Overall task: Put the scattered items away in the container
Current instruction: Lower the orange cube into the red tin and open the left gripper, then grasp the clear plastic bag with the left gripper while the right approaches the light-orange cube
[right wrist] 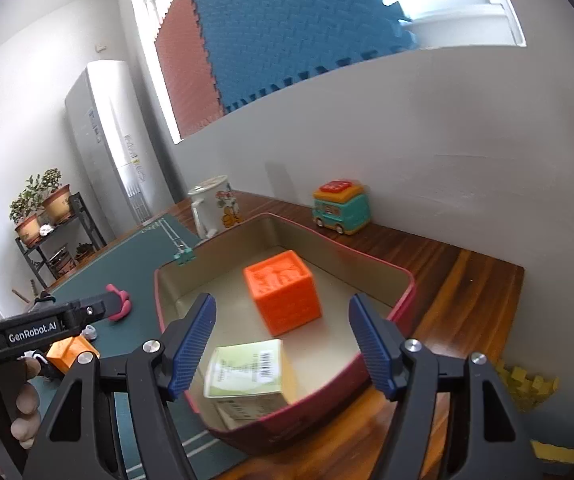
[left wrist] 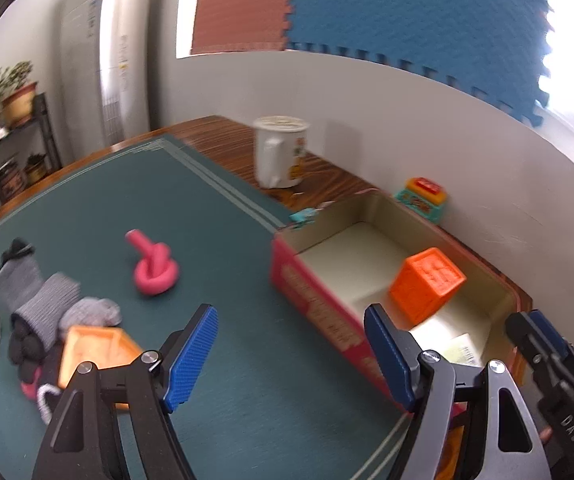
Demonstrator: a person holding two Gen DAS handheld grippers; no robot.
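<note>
A red box with a beige inside sits at the mat's right edge. In it lie an orange cube and a pale green carton. On the green mat lie a pink knotted toy, a pile of grey and black socks and an orange open box. My left gripper is open and empty above the mat, by the box's near wall. My right gripper is open and empty above the box.
A white mug and a teal toy bus stand on the wooden table by the wall. A teal clip lies at the box's far corner. Yellow foam pieces lie right of the table.
</note>
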